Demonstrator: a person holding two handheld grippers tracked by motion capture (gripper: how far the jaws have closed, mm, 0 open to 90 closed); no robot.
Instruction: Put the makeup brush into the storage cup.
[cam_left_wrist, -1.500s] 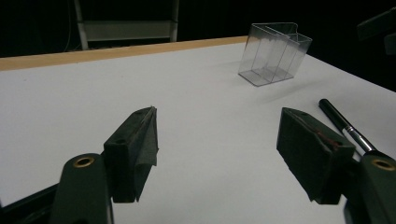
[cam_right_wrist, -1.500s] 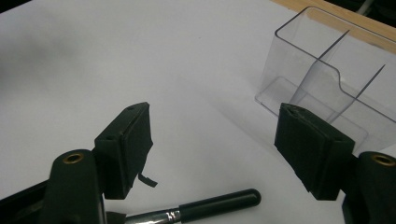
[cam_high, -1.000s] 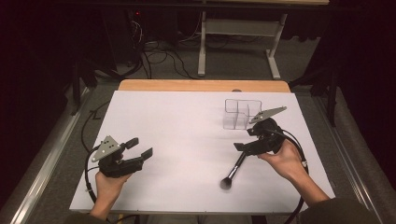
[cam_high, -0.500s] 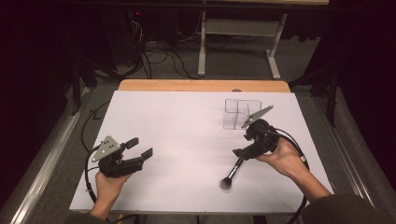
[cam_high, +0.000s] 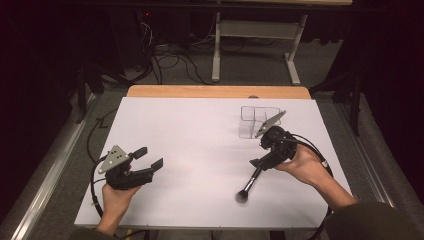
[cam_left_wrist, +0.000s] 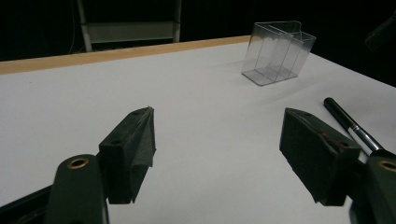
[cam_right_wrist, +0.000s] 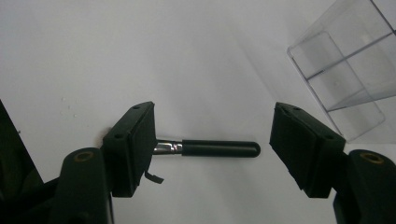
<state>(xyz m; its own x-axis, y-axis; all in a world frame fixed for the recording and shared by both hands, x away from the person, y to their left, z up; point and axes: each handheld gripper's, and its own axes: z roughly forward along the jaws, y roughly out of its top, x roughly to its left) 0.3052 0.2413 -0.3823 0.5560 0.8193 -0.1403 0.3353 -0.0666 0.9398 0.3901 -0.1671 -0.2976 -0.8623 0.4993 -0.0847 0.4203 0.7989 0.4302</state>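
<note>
I am holding my right hand-held gripper (cam_right_wrist: 212, 140) spread wide over the brush (cam_right_wrist: 219, 149); light, stiff, slippery handle—gripping mid-handle.

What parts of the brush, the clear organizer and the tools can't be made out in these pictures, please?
- Brush: in the right gripper view, the right tool's jaw covers the ferrule's far part and the head.
- Brush head: in the high view, a dark blur; bristles too small to tell.
- Clear organizer: its compartments' contents are unclear through the glare.
- Left tool: the left gripper view's bottom edge cuts off its body.
</note>
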